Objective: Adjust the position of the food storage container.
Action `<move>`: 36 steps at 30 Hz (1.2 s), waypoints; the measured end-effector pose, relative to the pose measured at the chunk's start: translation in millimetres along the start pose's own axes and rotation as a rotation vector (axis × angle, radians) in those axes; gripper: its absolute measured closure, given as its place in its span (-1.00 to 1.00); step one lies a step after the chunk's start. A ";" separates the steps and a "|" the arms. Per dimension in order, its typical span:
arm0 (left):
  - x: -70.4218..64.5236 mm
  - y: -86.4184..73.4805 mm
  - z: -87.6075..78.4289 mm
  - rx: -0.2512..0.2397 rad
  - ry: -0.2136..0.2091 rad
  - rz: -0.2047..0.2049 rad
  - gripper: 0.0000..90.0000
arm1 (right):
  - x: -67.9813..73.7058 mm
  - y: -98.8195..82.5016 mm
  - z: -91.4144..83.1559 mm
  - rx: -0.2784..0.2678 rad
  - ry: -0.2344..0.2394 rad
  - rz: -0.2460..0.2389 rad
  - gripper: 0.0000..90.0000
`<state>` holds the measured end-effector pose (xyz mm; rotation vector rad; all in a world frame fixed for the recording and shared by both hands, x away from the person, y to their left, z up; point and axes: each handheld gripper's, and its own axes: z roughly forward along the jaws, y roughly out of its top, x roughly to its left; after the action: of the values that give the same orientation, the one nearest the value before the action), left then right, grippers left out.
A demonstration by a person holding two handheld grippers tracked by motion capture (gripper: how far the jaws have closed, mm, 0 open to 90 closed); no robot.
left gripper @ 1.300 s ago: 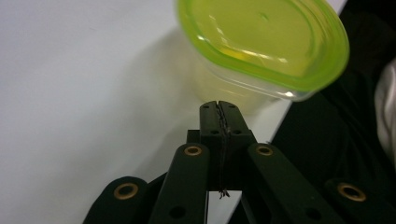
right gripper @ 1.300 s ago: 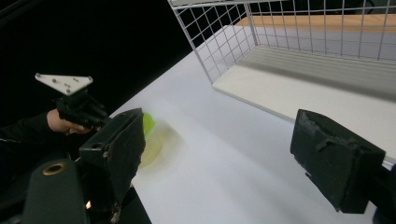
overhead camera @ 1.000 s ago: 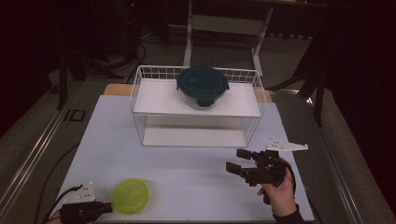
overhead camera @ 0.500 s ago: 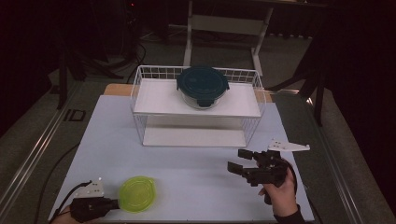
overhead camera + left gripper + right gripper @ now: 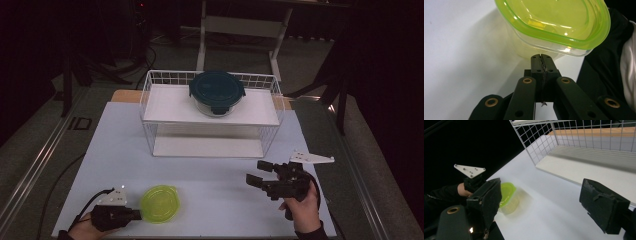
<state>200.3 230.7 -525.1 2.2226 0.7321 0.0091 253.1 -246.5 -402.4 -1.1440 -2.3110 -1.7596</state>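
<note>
Jaws of the left hand-held gripper (image 5: pixel 541 58) were together, tips touching the upright green-lidded container (image 5: pixel 160 203); the right hand-held gripper (image 5: pixel 263 174) stood wide apart, empty.

Container (image 5: pixel 554 27): translucent glossy plastic with a lime-green lid. Counter (image 5: pixel 215 170): smooth, matt white surface. Rack (image 5: pixel 150 102): white-coated metal wire with matt white shelves. Lidded bowl (image 5: pixel 217 92): clear glass, dark teal plastic lid. Left tool (image 5: pixel 541 58): matt black plastic, brass-coloured rivets.
</note>
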 end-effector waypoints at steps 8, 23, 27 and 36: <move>-0.2 16.5 19.1 -0.005 -0.028 0.015 0.98 | -1.1 -0.4 0.5 0.000 0.004 0.002 -0.61; 3.6 42.7 42.6 -0.008 -0.040 0.035 0.98 | -1.5 -0.7 0.9 0.005 0.007 0.008 -0.61; 1.9 41.3 41.6 -0.010 -0.030 0.035 0.98 | -1.2 -0.8 0.8 0.008 0.007 0.008 -0.61; -5.3 40.6 43.4 -0.009 -0.036 0.039 0.98 | -1.6 -2.6 3.5 0.018 0.010 0.011 -0.61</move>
<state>226.3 177.0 -526.3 2.2224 0.6674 -0.0086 254.2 -244.7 -406.5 -1.1409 -2.3053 -1.7331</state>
